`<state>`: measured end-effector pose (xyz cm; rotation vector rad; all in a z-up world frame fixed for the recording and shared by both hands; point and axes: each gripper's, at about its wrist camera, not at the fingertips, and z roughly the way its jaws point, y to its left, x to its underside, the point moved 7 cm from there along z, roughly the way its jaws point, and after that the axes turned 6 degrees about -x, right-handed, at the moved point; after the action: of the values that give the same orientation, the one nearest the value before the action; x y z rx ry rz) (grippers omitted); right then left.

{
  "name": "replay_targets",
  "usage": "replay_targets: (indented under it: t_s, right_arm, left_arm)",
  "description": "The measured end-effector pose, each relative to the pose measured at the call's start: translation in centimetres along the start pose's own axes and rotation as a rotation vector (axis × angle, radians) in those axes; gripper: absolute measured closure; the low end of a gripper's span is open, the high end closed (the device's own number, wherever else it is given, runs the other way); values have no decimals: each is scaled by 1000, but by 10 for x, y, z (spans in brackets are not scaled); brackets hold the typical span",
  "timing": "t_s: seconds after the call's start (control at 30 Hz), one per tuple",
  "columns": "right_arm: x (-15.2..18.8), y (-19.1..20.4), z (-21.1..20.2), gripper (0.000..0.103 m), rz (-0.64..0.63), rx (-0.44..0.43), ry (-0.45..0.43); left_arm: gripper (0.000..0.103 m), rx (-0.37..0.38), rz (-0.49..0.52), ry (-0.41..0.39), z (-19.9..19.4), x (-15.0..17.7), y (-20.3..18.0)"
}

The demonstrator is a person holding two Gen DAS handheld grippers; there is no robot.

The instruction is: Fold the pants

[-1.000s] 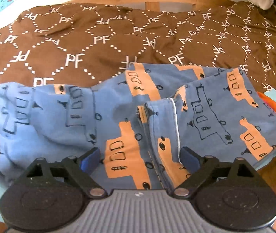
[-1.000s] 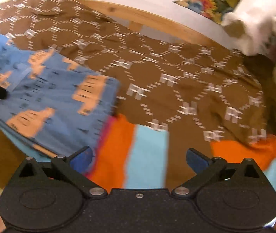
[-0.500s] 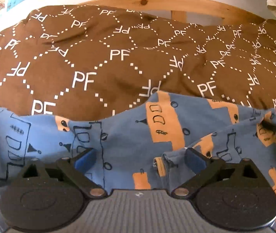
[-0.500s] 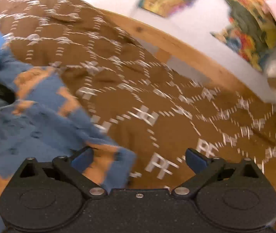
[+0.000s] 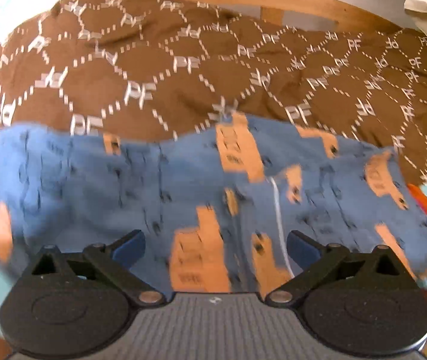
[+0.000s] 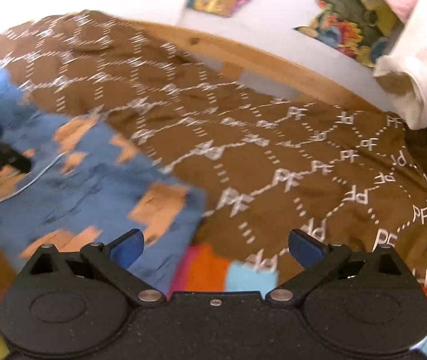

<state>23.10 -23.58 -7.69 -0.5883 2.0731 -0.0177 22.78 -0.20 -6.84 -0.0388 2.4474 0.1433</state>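
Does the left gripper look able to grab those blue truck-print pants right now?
Probably yes: the left gripper is open just above the blue truck-print pants, which lie uncovered on the brown patterned blanket.

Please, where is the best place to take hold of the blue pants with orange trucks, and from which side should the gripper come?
Probably the right end of the blue pants, at the corner lying on the brown quilt. That edge is free and flat, close ahead of the open right gripper, which could come from the quilt side and slide one finger under. The middle is bunched along the white seam.
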Motion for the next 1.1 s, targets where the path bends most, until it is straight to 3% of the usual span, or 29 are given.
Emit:
replay_targets:
  t_s: [0.1,0.2,0.67,0.8,0.9,1.0,1.1]
  right_arm:
    - [11,18,0,1,-19,-21,35]
    - [23,23,5,1,-45,-14,79]
    - [34,3,18,1,85,-73,108]
    - [26,6,5,1,65,-39,44]
    - [16,20,-5,1,-1,-47,-51]
    - [9,37,-10,1,-38,-95,-117]
    - [4,48,-14,1,-73,-116,-149]
  left_arm:
    - [0,-12,28,39,-2,18,-9]
    - [1,-45,77,20,-6,32,-13]
    - [0,-46,61,36,-2,33,-12]
    - [0,-5,11,71,-18,30,-5]
    - [0,19,-24,-10,-41,29,10]
    - [0,-67,-18,-127,-62,28,35]
    - [0,-262,-10,-221,-73,27,68]
